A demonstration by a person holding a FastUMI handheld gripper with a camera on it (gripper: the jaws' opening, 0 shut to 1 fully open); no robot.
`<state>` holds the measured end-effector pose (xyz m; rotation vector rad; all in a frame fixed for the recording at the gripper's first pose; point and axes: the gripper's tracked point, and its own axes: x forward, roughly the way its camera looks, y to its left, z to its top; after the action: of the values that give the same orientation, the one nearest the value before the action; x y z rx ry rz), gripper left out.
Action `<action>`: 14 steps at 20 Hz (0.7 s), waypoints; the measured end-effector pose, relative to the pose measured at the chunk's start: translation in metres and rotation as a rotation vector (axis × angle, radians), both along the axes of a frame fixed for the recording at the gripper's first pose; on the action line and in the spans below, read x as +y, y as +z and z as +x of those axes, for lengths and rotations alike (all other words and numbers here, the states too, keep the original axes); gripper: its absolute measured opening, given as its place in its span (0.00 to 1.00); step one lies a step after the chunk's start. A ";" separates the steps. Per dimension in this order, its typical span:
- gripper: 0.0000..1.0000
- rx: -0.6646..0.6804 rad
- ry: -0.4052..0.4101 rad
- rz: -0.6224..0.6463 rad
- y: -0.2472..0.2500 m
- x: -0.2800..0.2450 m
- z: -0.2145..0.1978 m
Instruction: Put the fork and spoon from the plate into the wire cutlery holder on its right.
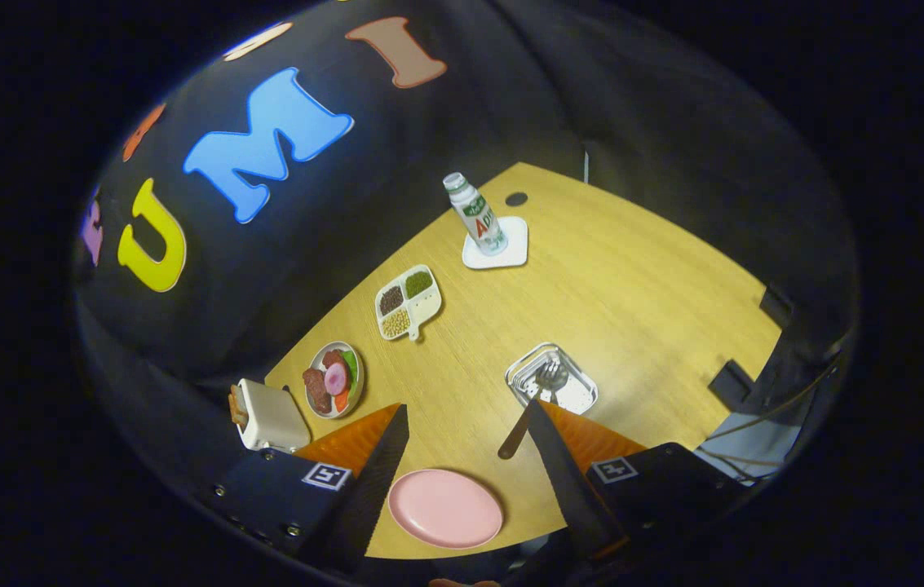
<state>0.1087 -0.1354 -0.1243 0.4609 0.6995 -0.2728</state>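
I look down from high above the wooden table [641,285]. My gripper [466,406] is open wide, with nothing between its fingers. Below and between them lies the pink plate [445,507], bare on top. To its right, just beyond the right fingertip [533,408], sits the wire cutlery holder [553,383]. A fork [547,377] rests with its head inside the holder, and its dark handle [515,436] sticks out over the rim beside the right finger. I cannot make out a spoon among the wires.
A toaster [266,416] and a dish of meat and vegetables [335,379] stand beyond the left finger. Farther off are a divided dish of beans [407,302] and a bottle [476,214] on a white coaster [510,253]. The table's near edge runs just below the plate.
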 end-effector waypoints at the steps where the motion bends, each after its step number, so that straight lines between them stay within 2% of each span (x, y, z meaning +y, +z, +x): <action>1: 0.91 -0.050 0.013 -0.052 0.014 -0.002 0.004; 5: 0.91 -0.233 0.046 -0.251 0.072 -0.008 0.008; 9: 0.91 -0.435 0.070 -0.510 0.133 -0.008 0.008; 14: 0.91 -0.634 0.069 -0.655 0.188 0.013 0.002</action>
<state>0.1110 -0.1223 0.0641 -0.1140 -0.0144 -0.2549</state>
